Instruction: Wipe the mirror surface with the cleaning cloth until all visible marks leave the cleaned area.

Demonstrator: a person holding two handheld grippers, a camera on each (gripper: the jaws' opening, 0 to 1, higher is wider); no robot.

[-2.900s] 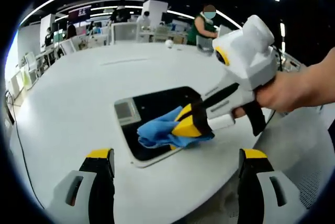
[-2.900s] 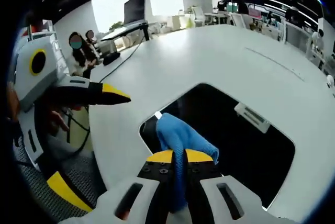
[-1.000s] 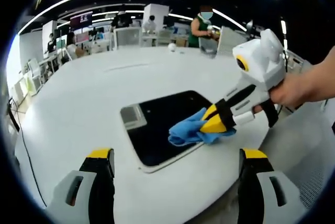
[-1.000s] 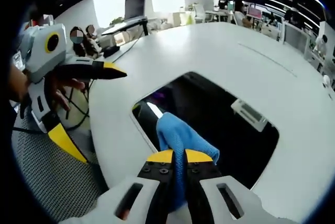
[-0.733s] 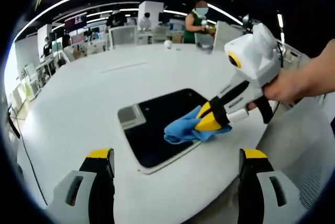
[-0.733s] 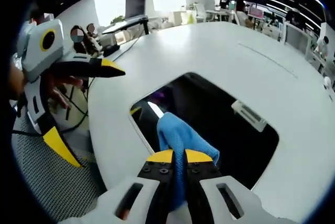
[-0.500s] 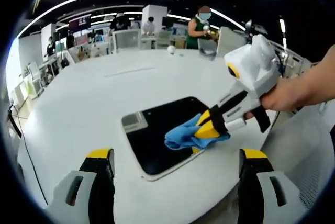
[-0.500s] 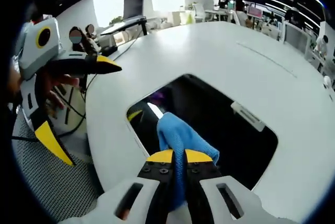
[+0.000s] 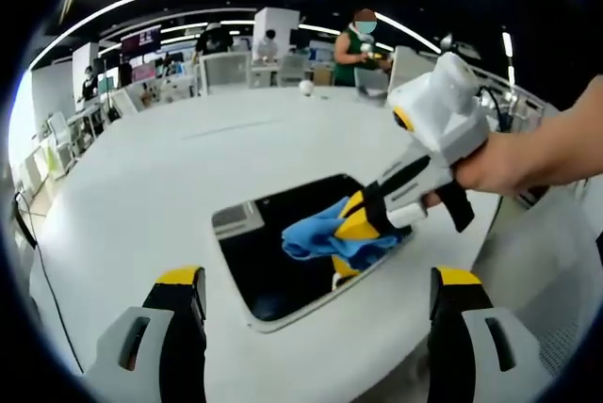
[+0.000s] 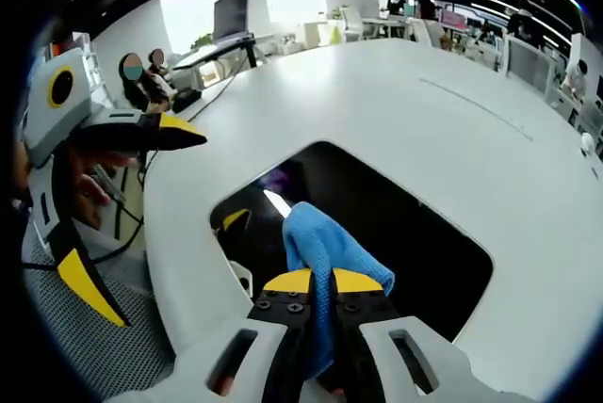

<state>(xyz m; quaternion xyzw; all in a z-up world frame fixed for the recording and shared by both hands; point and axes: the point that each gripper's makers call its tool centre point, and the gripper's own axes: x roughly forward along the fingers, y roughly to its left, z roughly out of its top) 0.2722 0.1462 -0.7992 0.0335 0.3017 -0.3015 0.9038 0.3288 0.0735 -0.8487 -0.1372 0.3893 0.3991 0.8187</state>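
A dark mirror (image 9: 264,276) in a white frame lies flat on the white table (image 9: 141,186). My right gripper (image 9: 356,226) is shut on a blue cleaning cloth (image 9: 314,233) and presses it on the mirror's right half. In the right gripper view the cloth (image 10: 316,233) bunches up out of the shut jaws of the right gripper (image 10: 313,281) over the dark glass (image 10: 405,238). My left gripper (image 9: 317,279) hangs open above the table's near edge with nothing in it. It comes in from the left as the left gripper (image 10: 137,205), beside the mirror.
A small pale patch (image 9: 236,221) sits at the mirror's far left corner. A little white ball (image 9: 304,86) rests far back on the table. People, desks and a monitor (image 10: 231,9) stand beyond it. A mesh chair seat (image 10: 94,346) lies below the table edge.
The right gripper has swept the cloth back leftwards across the mirror, nearer its middle. Both views have shifted slightly; the left gripper stays open and off the mirror.
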